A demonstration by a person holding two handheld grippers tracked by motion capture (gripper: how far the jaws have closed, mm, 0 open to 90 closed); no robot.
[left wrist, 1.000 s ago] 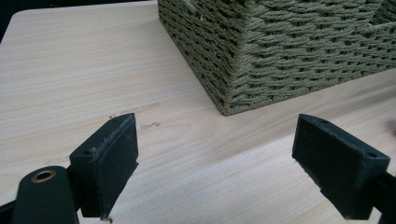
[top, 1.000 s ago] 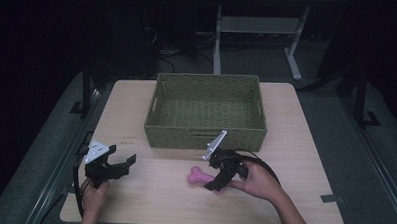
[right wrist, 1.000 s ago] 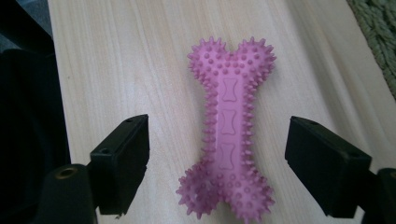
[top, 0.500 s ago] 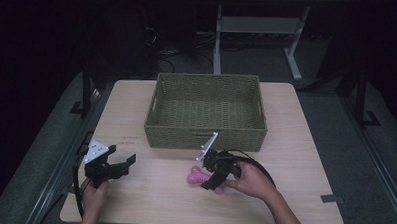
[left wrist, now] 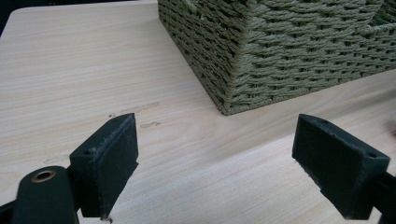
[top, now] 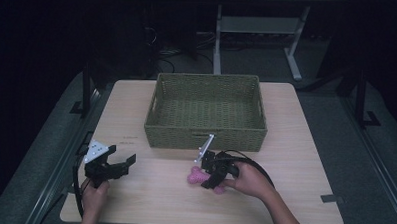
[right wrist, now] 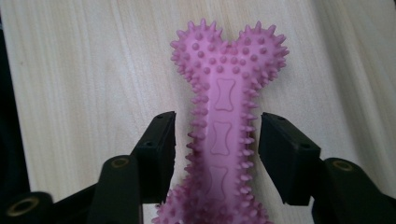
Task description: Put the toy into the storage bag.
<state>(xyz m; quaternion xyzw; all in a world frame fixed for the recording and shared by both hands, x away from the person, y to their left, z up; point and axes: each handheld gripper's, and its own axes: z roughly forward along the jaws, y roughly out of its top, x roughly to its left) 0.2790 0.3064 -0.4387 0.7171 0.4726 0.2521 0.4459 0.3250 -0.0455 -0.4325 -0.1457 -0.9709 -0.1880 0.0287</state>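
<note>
Pink spiky bone toy (right wrist: 224,140) lies flat on the wooden table (top: 305,161), on the near side of the woven green basket (top: 205,137) and a little right of the middle. From where I stand, the right gripper (top: 210,176) is down over it, the person's right hand (top: 249,180) behind it, near the table's front edge. In the right gripper view the two black jaws stand either side of the toy's narrow shaft; they have just been closing, with the toy between them. The left pad sits against the spikes on its side, while a thin gap shows at the right pad, so the toy is straddled and not yet firmly clamped. The toy's knobbed end points away past the jaw tips.

Over at the near left, the left gripper (top: 118,165) is held low above bare tabletop, its jaws wide apart with nothing between them, aimed toward the basket's near left corner.
</note>
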